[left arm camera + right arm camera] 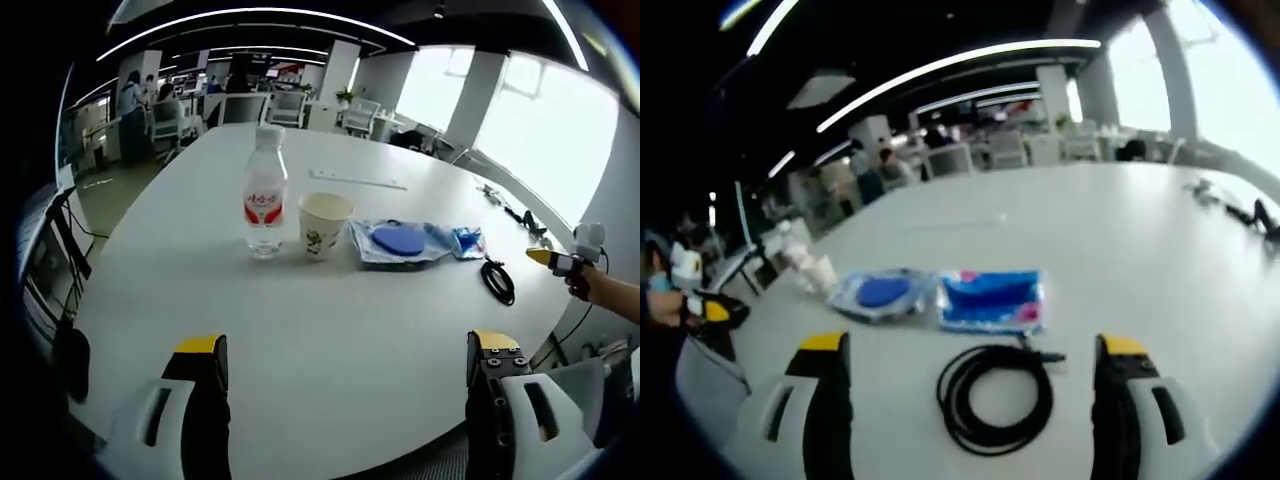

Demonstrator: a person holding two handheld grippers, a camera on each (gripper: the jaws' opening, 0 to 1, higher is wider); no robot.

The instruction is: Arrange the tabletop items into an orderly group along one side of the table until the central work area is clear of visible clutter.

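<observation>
Both grippers, left (345,375) and right (970,385), hovering with jaws apart, holding nothing. Cable (995,395) lying coiled nearest; beyond it blue packet (992,298), pouch (880,293), cup (324,224), bottle (265,192) sitting in a row. Grouping seemingly underway, cable remaining.

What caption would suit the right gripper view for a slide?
Open right gripper poised over a coiled black cable, with two blue packets beyond on the white table.

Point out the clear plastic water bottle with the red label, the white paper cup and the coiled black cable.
Clear plastic water bottle with red label (265,205): left gripper view, on the label.
White paper cup (323,228): left gripper view, on its side wall.
Coiled black cable (958,410): right gripper view, on the coil's left strand.
</observation>
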